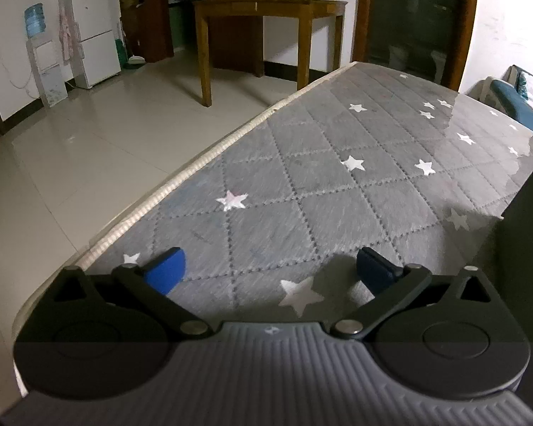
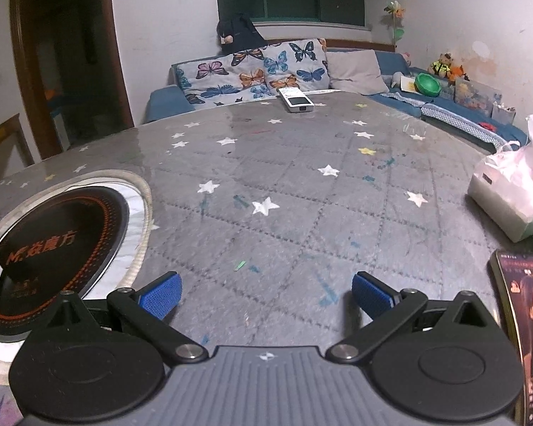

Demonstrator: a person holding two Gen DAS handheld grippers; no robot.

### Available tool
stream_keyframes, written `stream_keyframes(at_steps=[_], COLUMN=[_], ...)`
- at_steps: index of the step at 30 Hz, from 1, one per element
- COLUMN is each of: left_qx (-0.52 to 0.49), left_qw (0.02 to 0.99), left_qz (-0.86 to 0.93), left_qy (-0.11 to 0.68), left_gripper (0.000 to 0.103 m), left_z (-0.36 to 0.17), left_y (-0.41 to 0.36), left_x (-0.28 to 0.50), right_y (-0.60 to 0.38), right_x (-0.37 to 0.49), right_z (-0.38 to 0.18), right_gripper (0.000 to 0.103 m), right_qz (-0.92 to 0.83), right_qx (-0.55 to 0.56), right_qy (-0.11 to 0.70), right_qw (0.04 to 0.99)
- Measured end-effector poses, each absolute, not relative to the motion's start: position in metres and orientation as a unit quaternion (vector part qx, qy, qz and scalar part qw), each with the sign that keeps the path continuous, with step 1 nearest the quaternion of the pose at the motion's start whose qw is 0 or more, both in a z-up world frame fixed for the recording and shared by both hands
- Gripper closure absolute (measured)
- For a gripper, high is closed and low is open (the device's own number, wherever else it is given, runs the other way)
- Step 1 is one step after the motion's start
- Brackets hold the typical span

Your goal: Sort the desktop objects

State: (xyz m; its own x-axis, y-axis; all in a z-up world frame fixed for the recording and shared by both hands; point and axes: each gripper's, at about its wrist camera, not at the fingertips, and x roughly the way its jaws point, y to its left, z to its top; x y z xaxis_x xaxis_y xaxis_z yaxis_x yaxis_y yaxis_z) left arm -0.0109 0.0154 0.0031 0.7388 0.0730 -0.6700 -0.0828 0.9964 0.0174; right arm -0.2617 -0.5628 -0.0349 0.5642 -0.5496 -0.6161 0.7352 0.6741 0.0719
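Grey quilted cloth with white stars covers the desk (image 1: 337,195) in the left wrist view, its pale edge running from lower left to upper right, with tiled floor, a white fridge (image 1: 92,28) and a wooden table (image 1: 266,10) behind in the upper frame. At the bottom, the left tool (image 1: 270,269) stands wide open with nothing between its blue pads; a dark box (image 1: 526,248) rises at the right edge. In the right wrist view the right tool (image 2: 266,298) is likewise spread and empty over bare cloth. A round black induction cooker (image 2: 60,238) lies at left, a lit phone (image 2: 526,326) at lower right, a tissue pack (image 2: 511,191) above it, and a white remote (image 2: 296,101) far at top centre before the sofa (image 2: 259,71).
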Motion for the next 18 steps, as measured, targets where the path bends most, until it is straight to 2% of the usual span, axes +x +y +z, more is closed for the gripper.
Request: stream_keyframes(at_steps=[18], left_qx=[-0.01], left_qw=[0.942], left_qz=[0.054], left_qy=[0.331], left_gripper=[0.0], left_z=[-0.005], left_y=[0.008], left_x=[-0.005], right_y=[-0.577], right_x=[-0.244], right_z=[-0.04], right_gripper=[0.0], right_qz=[-0.384], right_qx=[0.144], right_qy=[0.301], right_qw=[0.861])
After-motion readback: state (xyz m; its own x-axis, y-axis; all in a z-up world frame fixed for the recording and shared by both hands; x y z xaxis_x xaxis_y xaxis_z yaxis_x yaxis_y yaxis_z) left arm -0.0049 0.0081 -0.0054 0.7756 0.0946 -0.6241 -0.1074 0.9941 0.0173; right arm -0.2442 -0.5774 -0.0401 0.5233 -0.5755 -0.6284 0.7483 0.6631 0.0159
